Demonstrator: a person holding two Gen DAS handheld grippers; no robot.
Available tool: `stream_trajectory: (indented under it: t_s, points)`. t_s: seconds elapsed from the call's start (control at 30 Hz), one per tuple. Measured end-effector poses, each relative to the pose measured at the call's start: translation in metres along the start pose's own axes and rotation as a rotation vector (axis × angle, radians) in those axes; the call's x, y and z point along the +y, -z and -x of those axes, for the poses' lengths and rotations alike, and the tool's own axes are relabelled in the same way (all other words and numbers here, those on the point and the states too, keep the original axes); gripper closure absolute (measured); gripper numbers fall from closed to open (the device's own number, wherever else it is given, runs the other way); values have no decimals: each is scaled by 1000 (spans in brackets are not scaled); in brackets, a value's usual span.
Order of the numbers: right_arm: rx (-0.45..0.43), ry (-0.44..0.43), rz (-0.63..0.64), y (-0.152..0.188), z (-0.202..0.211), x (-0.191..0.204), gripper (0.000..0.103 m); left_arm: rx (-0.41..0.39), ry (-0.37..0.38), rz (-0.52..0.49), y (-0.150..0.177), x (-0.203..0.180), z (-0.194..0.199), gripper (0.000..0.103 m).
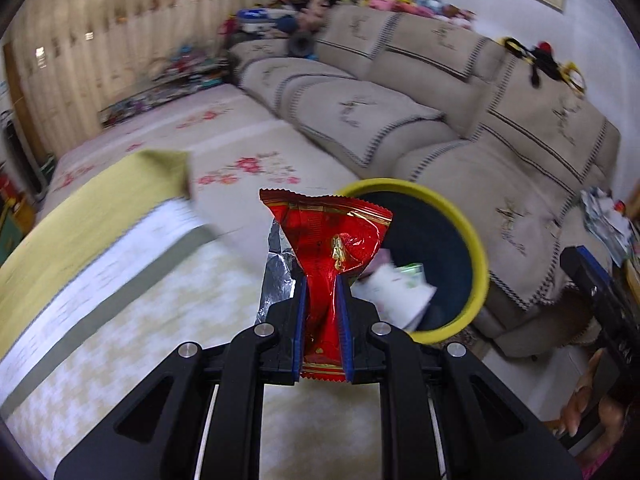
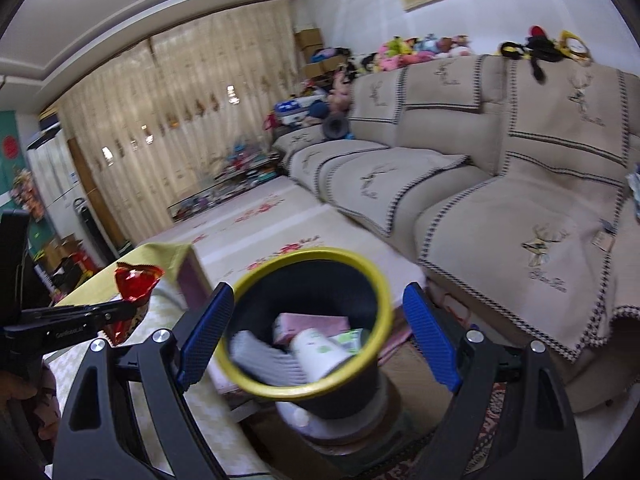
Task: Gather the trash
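Two blue ribbed left fingers (image 1: 322,312) pinch a crinkly red foil wrapper (image 1: 326,240); right fingers (image 2: 316,336) spread around the round yellow-rimmed bin (image 2: 384,312).

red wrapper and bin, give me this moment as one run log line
left gripper: shut on red wrapper | right gripper: jaws open around trash bin | bin: holds trash | wrapper: not in bin

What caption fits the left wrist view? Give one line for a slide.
Left gripper shut on a red foil wrapper, held near the yellow-rimmed trash bin beside the beige sofa.
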State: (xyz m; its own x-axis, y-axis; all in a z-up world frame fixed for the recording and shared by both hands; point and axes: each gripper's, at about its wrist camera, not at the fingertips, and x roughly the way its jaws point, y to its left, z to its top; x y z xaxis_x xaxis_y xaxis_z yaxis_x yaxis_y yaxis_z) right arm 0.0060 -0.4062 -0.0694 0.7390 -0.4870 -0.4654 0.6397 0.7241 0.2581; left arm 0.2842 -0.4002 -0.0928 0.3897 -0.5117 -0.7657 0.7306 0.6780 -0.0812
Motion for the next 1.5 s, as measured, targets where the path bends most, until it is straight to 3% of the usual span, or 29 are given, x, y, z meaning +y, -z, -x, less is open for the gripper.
stream_trajectory:
  t_s: [0.17, 0.37, 0.53, 0.57, 0.67, 0.77, 0.87, 1.03, 1.2, 1.33, 1.5]
  points:
    - [0, 45, -35, -3, -3, -26, 21, 80, 78, -30, -29, -43, -56, 88]
    - [7, 53, -45, 0, -6, -41, 21, 183, 77, -74, -53, -79, -124, 84]
    - [20, 59, -59, 3, -8, -49, 21, 246, 44, -79, -56, -89, -168, 67]
    - [20, 60, -60, 1, -9, -49, 21, 250, 39, -72, -56, -90, -174, 61]
    - [20, 67, -63, -1, -7, -48, 21, 241, 23, -43, -55, -84, -177, 26]
    - [18, 63, -63, -1, -6, -48, 21, 234, 38, -9, -54, -75, -171, 23]
    - [11, 53, -54, -1, 0, -45, 21, 206, 66, 33, -51, -64, -150, 18]
    - [3, 24, -18, -1, 13, -34, 21, 44, 34, 109, -32, -34, -74, 14]
    - [26, -15, 50, 5, 28, -15, 16, -211, -106, 131, 12, -1, 42, 5]
    - [50, -71, 84, 10, 38, 6, 14, -283, -218, 173, 52, 28, 107, 5]
    - [44, -155, 189, 17, 63, 52, 9, -368, -370, 275, 125, 62, 188, 5]
